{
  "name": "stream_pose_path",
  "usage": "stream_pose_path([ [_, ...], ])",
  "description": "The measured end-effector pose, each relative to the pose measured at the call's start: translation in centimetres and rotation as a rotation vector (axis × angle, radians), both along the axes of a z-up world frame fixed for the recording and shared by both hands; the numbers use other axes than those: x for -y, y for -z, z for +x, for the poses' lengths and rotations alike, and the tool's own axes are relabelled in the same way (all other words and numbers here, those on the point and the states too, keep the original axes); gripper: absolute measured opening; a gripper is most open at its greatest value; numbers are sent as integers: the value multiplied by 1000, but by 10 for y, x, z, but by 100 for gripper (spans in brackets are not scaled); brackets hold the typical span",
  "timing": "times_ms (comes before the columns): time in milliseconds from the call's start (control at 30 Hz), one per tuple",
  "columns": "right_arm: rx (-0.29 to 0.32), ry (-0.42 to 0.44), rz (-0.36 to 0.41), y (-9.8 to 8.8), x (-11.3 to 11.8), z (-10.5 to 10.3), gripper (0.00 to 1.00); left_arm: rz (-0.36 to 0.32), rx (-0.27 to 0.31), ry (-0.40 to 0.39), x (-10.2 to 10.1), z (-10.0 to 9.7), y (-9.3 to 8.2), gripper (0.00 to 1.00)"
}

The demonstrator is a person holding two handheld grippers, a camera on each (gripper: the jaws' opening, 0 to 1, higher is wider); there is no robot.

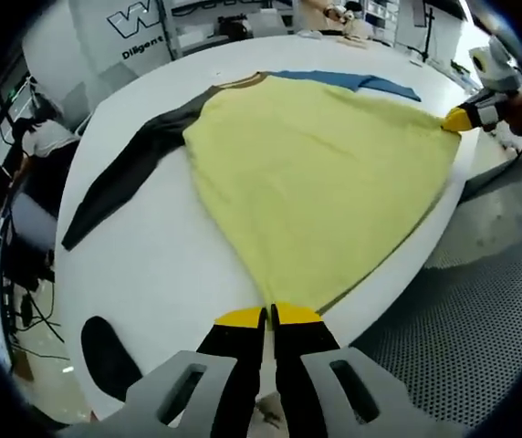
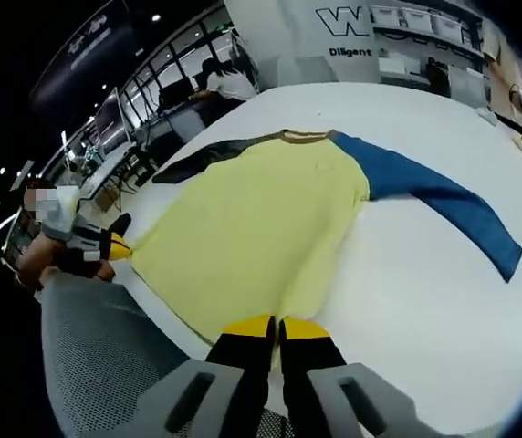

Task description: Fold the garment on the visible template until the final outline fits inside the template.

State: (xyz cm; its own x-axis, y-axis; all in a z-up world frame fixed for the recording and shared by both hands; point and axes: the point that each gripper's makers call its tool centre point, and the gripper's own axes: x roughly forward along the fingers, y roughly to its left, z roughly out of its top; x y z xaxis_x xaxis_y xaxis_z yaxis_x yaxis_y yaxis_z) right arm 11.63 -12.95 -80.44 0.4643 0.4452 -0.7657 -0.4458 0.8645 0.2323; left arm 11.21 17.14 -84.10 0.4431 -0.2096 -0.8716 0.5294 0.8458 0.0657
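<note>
A yellow long-sleeved shirt lies flat on a white table, with a dark grey sleeve stretched to one side and a blue sleeve to the other. My left gripper is shut on one corner of the yellow hem at the table's edge. My right gripper is shut on the other hem corner. In the left gripper view the right gripper shows at the far hem corner. In the right gripper view the left gripper shows at the left, held by a person.
The white table edge drops to a grey dotted floor. A dark patch lies on the table near my left gripper. Desks and a seated person are beyond the table. A white sign with lettering stands behind.
</note>
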Motion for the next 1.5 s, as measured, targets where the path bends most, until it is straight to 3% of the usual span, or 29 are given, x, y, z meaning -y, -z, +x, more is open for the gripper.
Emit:
stream_pose_path([
  [200, -66, -135, -130, 28, -3, -13, 0, 2, -22, 0, -1, -4, 3, 3],
  [367, -99, -116, -95, 40, -9, -13, 0, -6, -26, -7, -2, -6, 4, 3],
  [867, -142, -137, -149, 64, -8, -13, 0, -8, -35, 4, 1, -7, 6, 3],
  [1200, -151, -139, -161, 64, -8, -12, 0, -9, -41, 6, 1, -7, 8, 3],
  [1300, -132, -79, -102, 54, -10, -6, 1, -12, -39, 3, 0, -7, 8, 3],
  [1500, -79, 1, -27, 34, -3, 8, 14, -18, -13, -4, -2, -5, 6, 3],
])
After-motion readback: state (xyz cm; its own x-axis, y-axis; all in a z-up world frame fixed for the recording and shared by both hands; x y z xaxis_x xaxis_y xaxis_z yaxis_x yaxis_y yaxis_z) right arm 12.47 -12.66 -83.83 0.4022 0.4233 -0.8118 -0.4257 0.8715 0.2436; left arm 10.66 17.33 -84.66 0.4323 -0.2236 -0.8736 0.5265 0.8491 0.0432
